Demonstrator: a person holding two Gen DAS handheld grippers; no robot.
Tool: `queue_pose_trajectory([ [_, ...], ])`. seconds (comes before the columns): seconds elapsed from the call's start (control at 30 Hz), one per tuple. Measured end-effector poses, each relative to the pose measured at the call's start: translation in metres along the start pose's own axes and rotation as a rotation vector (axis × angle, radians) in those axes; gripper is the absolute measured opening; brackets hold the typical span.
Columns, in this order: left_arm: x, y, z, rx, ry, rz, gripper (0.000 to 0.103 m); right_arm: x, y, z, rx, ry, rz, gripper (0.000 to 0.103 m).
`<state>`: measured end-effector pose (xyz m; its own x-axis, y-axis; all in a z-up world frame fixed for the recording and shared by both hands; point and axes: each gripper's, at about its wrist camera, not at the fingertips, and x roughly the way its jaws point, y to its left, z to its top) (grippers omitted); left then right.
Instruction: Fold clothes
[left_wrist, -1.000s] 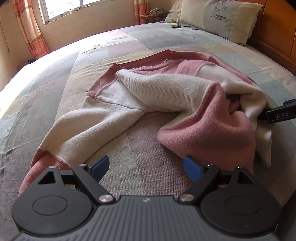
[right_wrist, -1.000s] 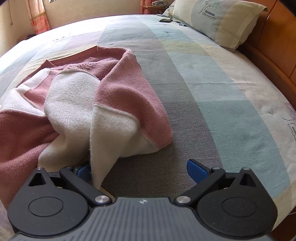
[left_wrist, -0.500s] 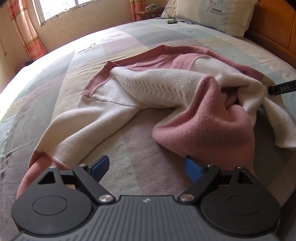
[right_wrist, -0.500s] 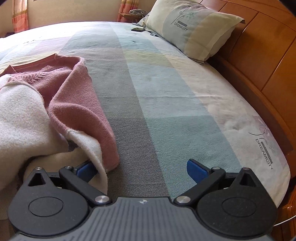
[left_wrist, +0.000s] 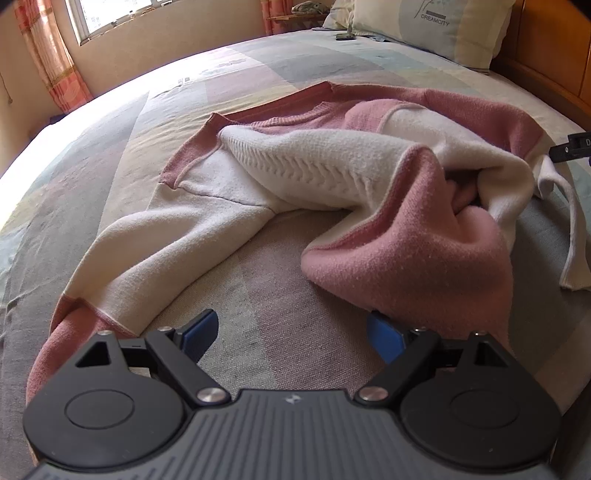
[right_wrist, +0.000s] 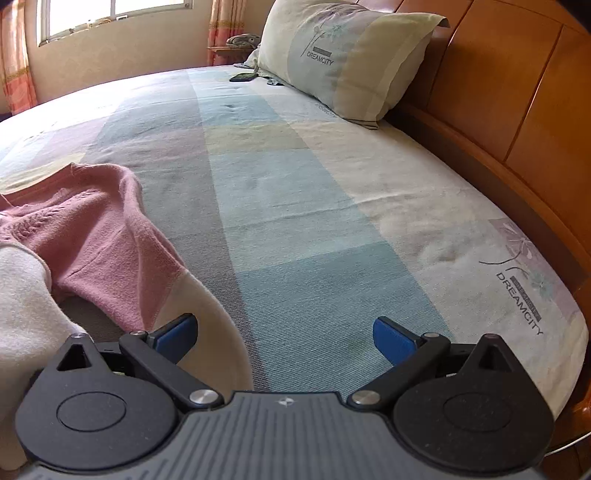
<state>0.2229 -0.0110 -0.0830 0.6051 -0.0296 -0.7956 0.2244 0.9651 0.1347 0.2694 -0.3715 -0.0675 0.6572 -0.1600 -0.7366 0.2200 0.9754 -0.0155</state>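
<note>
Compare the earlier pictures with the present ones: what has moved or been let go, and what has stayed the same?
The right hand-held gripper has swung away from the sweater toward the headboard side, drawing the white sleeve out sideways. Its jaws now stand open with the sleeve beside the left finger, not gripped. The left hand-held gripper stayed open and in place; the pillow is unchanged.

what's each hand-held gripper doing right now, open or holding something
left hand-held gripper: open, holding nothing.
right hand-held gripper: open, holding nothing; sweater lies beside it.
</note>
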Motion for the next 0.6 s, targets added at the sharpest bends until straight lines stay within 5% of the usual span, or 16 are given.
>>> queue_pose_trajectory([
  [0.23, -0.002, -0.002, 0.000, 0.000, -0.001, -0.001, 0.088, -0.024, 0.037, -0.004, -0.099, 0.018, 0.179, 0.103],
  [0.43, -0.005, 0.000, -0.002, -0.005, -0.002, -0.016, 0.088, 0.006, 0.061, -0.021, -0.353, 0.099, -0.068, 0.103],
  [0.53, -0.005, 0.001, -0.002, -0.009, -0.002, -0.023, 0.088, 0.016, 0.036, -0.024, -0.360, 0.104, -0.206, 0.103],
  [0.6, -0.005, 0.000, -0.001, -0.006, -0.002, -0.023, 0.088, 0.016, 0.020, -0.021, -0.316, 0.108, -0.211, 0.103],
])
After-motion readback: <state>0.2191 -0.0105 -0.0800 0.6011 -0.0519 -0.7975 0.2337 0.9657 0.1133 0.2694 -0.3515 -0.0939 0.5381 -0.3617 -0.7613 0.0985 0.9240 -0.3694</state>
